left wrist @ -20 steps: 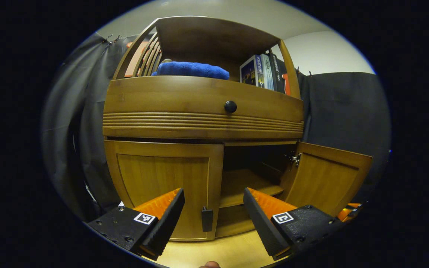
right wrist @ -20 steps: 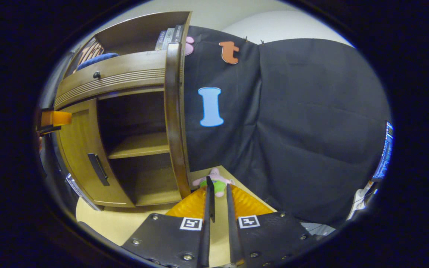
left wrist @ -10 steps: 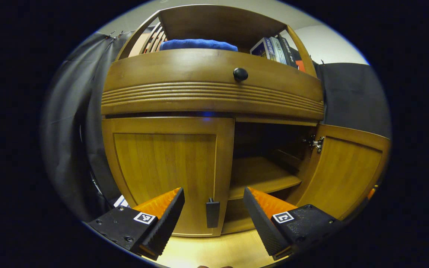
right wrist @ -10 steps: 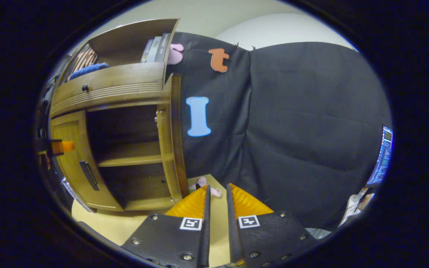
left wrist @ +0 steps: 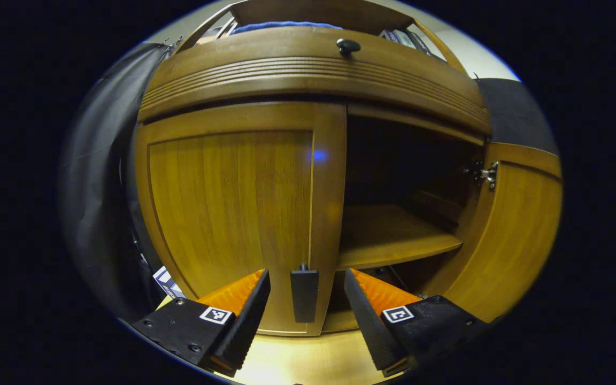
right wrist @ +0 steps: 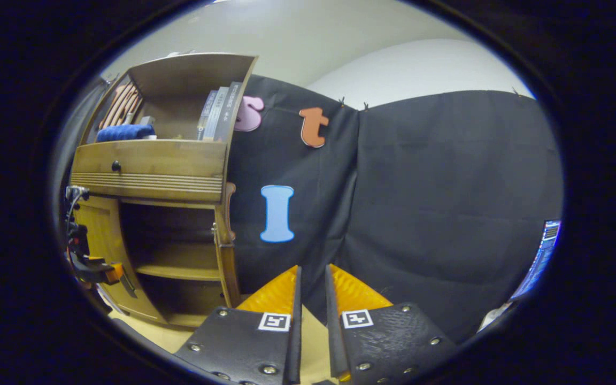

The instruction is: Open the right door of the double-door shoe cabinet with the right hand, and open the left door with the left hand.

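The wooden shoe cabinet (left wrist: 308, 69) looms close in the left gripper view. Its left door (left wrist: 233, 214) is closed, and the door's dark vertical handle (left wrist: 305, 297) stands between the fingers of my open left gripper (left wrist: 306, 278), untouched on either side. The right door (left wrist: 506, 235) hangs swung open, baring the inner shelf (left wrist: 393, 240). In the right gripper view the cabinet (right wrist: 147, 166) is farther off at left, with the right door (right wrist: 225, 251) edge-on. My right gripper (right wrist: 312, 272) is shut with a narrow gap and holds nothing. The left gripper (right wrist: 97, 270) sits by the left door (right wrist: 99, 230).
A drawer with a round dark knob (left wrist: 347, 46) runs above the doors. A blue cloth (right wrist: 123, 132) and books (right wrist: 217, 112) sit on the top shelf. A small box (left wrist: 166, 280) lies left of the cabinet. A screen (right wrist: 546, 251) glows at far right.
My left gripper has moved in and down, so the left door's handle now stands between its fingers. My right gripper has drawn back from the open right door and tilted up.
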Demonstrator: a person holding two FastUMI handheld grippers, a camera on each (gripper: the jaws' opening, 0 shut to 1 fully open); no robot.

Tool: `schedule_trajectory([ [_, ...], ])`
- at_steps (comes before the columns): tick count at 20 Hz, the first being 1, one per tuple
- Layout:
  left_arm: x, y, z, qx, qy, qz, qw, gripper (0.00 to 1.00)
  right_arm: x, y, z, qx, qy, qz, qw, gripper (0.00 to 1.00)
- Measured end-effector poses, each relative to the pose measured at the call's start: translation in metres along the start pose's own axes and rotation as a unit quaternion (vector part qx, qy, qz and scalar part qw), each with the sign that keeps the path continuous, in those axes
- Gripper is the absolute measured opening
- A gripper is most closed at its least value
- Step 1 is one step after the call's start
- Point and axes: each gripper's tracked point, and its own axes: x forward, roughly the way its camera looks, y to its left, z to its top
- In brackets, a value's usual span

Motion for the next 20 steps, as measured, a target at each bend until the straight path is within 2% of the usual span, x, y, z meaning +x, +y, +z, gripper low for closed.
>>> schedule_trajectory([
  [2,0.01,0.002,-0.006,-0.004,0.004,0.008,1.0,0.83,0.005,-0.006,0.002,-0.003,-0.003,-0.006,1.0,0.21],
  [3,0.014,0.003,-0.008,-0.007,0.005,0.01,1.0,0.78,0.008,-0.01,0.001,-0.006,-0.002,-0.01,1.0,0.21],
  [4,0.019,0.002,-0.01,-0.01,0.007,0.01,1.0,0.79,0.011,-0.013,-0.002,-0.007,0.001,-0.013,1.0,0.21],
  [7,0.027,0.005,-0.012,-0.014,0.007,0.018,1.0,0.58,0.018,-0.02,-0.008,-0.009,0.01,-0.02,1.0,0.21],
  [8,0.027,0.005,-0.012,-0.016,0.006,0.02,1.0,0.59,0.02,-0.022,-0.01,-0.011,0.012,-0.021,1.0,0.21],
  [9,0.028,0.005,-0.012,-0.018,0.006,0.021,1.0,0.49,0.022,-0.024,-0.012,-0.013,0.013,-0.023,1.0,0.21],
  [12,0.029,0.007,-0.015,-0.018,0.012,0.023,0.999,0.44,0.028,-0.024,-0.013,-0.015,0.015,-0.021,1.0,0.21],
  [13,0.031,0.007,-0.015,-0.022,0.011,0.025,0.999,0.36,0.029,-0.023,-0.014,-0.015,0.015,-0.019,1.0,0.21],
  [14,0.031,0.006,-0.015,-0.026,0.009,0.025,0.999,0.41,0.03,-0.023,-0.015,-0.015,0.015,-0.017,1.0,0.21],
  [15,0.033,0.004,-0.015,-0.026,0.01,0.026,0.999,0.38,0.03,-0.022,-0.015,-0.015,0.016,-0.014,1.0,0.21],
  [20,0.029,0.007,-0.015,-0.033,0.01,0.041,0.999,0.35,0.03,-0.023,-0.017,-0.02,0.014,-0.008,1.0,0.21],
])
